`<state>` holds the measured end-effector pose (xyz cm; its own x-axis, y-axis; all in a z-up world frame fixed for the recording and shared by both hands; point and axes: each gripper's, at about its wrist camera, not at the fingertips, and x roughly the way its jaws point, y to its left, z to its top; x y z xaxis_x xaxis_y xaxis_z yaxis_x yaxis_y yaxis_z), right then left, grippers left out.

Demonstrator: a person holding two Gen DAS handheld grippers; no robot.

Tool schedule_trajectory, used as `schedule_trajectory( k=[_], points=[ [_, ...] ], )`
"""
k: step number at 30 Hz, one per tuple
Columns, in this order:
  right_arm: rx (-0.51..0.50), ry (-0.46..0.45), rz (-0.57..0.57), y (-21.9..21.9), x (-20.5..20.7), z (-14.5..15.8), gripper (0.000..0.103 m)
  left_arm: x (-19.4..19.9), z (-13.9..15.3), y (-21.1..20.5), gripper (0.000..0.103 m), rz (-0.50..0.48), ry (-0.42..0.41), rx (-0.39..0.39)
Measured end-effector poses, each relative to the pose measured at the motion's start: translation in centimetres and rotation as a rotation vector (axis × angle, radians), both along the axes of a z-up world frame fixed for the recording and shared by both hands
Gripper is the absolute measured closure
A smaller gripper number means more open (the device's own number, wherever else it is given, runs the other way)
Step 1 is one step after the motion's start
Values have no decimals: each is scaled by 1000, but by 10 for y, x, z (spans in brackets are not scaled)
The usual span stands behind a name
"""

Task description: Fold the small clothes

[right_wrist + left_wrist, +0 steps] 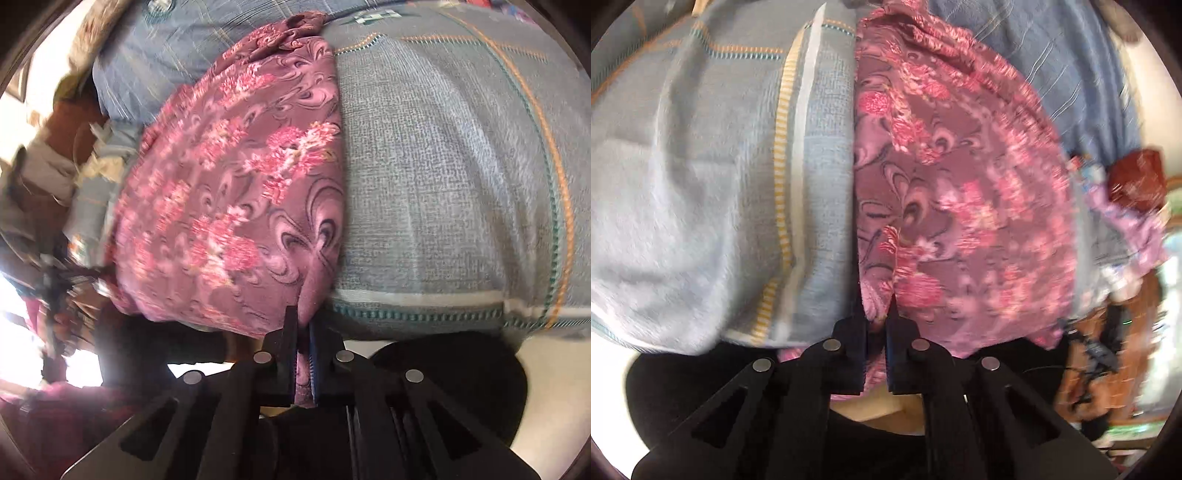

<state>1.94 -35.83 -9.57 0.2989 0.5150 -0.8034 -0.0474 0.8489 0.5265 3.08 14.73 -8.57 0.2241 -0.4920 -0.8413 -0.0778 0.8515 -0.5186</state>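
Both your claws, left gripper (876, 314) and right gripper (303, 317), are clamped on the floral cloth (960, 192). Thin pinch at the hem: tug hard and it slips out.

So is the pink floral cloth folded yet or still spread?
Cannot tell. The pink floral cloth lies rumpled on the blue bedspread, both grippers shut on its near edge.

Surface: grey-blue woven bedspread (443, 177) with orange and teal stitched lines, white and yellow stripes near edge. Denim-blue fabric (1052, 55) at far side. Blurred brown clutter (74, 122) past bedspread edge. Strong daylight glare (14, 314), overexposed.
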Motion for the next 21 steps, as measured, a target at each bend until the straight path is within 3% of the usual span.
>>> schedule_trajectory(
  k=[5, 8, 11, 17, 21],
  points=[
    [283, -13, -84, -14, -8, 15, 99, -4, 20, 1, 98, 9, -47, -197],
    [354, -31, -106, -17, -8, 21, 99, 2, 32, -1, 98, 0, -70, -267],
    [268, -29, -115, -20, -3, 19, 99, 11, 31, -7, 98, -17, -68, -213],
    [140, 9, -78, -16, 2, -2, 93, 17, -3, -18, 98, -39, 40, -76],
    [85, 5, -36, -8, 6, -5, 93, 17, -4, -20, 93, -55, 45, -76]
  ],
)
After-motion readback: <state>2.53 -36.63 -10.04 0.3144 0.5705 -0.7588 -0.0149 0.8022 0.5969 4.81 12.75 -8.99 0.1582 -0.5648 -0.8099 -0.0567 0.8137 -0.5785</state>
